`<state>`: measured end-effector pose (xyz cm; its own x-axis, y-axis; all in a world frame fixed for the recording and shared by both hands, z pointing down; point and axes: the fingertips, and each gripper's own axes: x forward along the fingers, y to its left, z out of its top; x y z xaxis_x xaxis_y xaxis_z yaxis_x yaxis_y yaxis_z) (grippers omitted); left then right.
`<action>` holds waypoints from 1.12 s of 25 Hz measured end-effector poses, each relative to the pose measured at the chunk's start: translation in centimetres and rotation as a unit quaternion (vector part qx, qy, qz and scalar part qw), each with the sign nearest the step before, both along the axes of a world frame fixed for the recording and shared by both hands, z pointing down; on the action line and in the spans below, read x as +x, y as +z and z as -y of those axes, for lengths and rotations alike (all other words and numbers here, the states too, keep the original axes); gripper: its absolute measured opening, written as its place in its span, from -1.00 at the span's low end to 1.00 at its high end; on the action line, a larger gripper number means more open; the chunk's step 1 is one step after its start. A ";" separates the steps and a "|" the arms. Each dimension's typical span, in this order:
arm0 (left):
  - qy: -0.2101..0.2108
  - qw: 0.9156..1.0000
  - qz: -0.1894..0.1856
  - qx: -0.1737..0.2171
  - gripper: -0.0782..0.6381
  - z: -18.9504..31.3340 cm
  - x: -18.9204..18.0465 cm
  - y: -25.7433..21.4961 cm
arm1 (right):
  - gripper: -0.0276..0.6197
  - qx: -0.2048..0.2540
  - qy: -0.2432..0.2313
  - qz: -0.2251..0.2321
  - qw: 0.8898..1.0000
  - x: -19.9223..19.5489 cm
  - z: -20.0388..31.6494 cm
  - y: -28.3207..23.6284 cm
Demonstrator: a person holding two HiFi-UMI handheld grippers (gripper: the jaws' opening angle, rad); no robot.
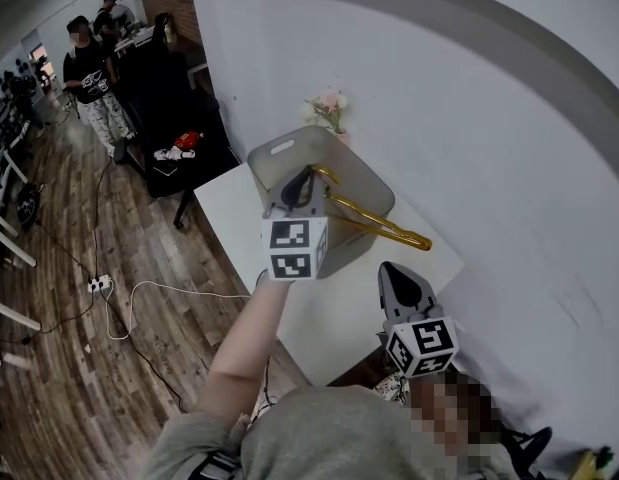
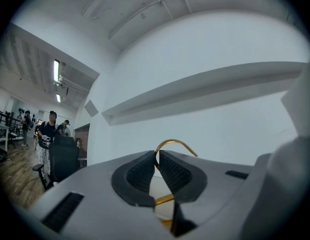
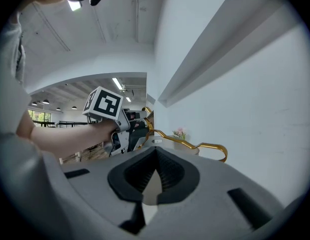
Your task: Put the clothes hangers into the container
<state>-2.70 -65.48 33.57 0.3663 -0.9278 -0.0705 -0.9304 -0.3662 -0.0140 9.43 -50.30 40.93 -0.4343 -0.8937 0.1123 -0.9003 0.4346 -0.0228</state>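
One gold clothes hanger [image 1: 381, 228] is clamped at its hook in my left fingers [image 2: 142, 174], bar running rightward above the grey container [image 1: 274, 153]; my right fingers [image 3: 170, 174] are closed, empty.

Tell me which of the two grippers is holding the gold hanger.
The left gripper: its jaws clamp the gold hanger at the base of its hook, above the grey container. The right gripper is shut with nothing between its jaws.
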 end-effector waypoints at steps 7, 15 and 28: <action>-0.015 0.999 0.009 -0.036 -0.72 -1.2 -1.2 3.0 | -0.91 -0.001 -0.002 0.001 1.000 0.2 -0.5 0.0; -0.026 0.996 0.023 -0.081 -0.72 -2.1 -2.1 7.5 | -0.91 0.000 -0.010 0.000 1.000 -0.2 -0.1 0.1; -0.007 0.990 0.016 -0.138 -0.70 -4.8 -1.9 11.7 | -0.91 -0.007 -0.008 -0.003 1.000 -0.7 -1.1 0.7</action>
<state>-4.57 -60.65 45.24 0.3514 -0.9152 0.1973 -0.9360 -0.3477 0.0541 8.75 -49.19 41.62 -0.4476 -0.8850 0.1280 -0.8935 0.4483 -0.0245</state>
